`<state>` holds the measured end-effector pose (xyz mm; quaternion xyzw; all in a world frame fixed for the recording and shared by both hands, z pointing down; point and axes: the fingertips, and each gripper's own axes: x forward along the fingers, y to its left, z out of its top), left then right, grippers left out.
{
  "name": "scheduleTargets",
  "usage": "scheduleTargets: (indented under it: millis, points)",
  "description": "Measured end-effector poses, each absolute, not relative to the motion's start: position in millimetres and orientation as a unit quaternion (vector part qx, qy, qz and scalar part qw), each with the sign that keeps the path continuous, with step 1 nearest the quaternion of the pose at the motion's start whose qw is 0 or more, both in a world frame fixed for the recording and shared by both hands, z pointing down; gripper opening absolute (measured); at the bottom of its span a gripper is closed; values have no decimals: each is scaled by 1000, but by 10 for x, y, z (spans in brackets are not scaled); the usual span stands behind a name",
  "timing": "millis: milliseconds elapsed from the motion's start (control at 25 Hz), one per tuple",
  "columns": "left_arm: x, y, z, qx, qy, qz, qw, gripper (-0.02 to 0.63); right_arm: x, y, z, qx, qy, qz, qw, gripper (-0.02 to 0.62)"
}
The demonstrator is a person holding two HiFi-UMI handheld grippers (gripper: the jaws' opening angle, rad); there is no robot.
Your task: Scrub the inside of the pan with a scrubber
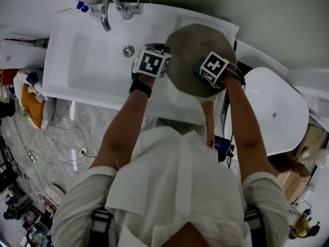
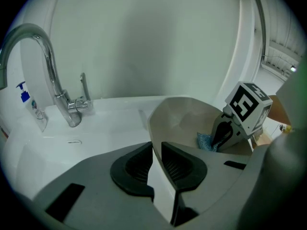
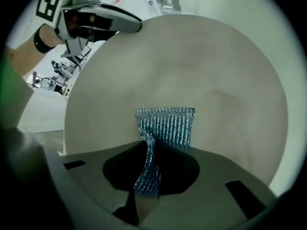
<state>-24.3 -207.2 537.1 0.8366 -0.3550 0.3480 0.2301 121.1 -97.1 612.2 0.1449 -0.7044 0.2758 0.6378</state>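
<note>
Right fingers (image 3: pixel 180 171): clamped on my blue scrubber (image 3: pixel 165 123), pressed to pan (image 3: pixel 201 66) floor.
Left fingers (image 2: pixel 129 169): pinching pan's left rim.
Pan: I'd brace it, scrub small circles.

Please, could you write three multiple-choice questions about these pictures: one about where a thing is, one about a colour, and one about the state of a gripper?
1. Where is the scrubber?
A) against the inside of the pan
B) in the sink basin
C) hung over the faucet

2. What colour is the scrubber?
A) red
B) blue
C) yellow

3. What is the state of the left gripper?
A) open, holding nothing
B) shut on the pan's rim
C) shut on the faucet

Answers: 1 A, the right gripper holds it flat against the pan's inner face; 2 B, its ribbed weave shows blue; 3 B, the rim stands clamped between its pads.
</note>
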Motion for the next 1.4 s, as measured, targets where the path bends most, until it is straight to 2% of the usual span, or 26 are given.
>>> scheduleTargets:
  millis: [200,400,440,640,840,1040,1200,1400]
  points:
    - [-248,-2080,5373,836,-358,350,227,67,1335,-1522,6117,257,-702,239,620,49]
    - [-247,-2082,5372,835,-361,348,229,67,702,-1688,6069,260,-785,249,504,49]
    - [-247,-2082,5372,834,-362,347,229,67,635,-1662,6079,255,-790,250,499,49]
    - [-251,-2087,5376,834,-363,346,231,66,565,-1659,6055,240,-794,184,527,49]
    - [-252,-2095,5366,834,-362,344,234,67,500,-1111,6076,137,-780,232,564,49]
    - [-253,-2085,5385,836,-359,344,233,67,1016,-917,6139,127,-713,265,637,49]
    - [-255,-2095,5385,835,-361,345,232,67,1306,-1280,6147,217,-696,276,626,49]
    - [-255,-2093,5376,833,-363,345,233,66,1173,-1693,6073,296,-718,224,589,49]
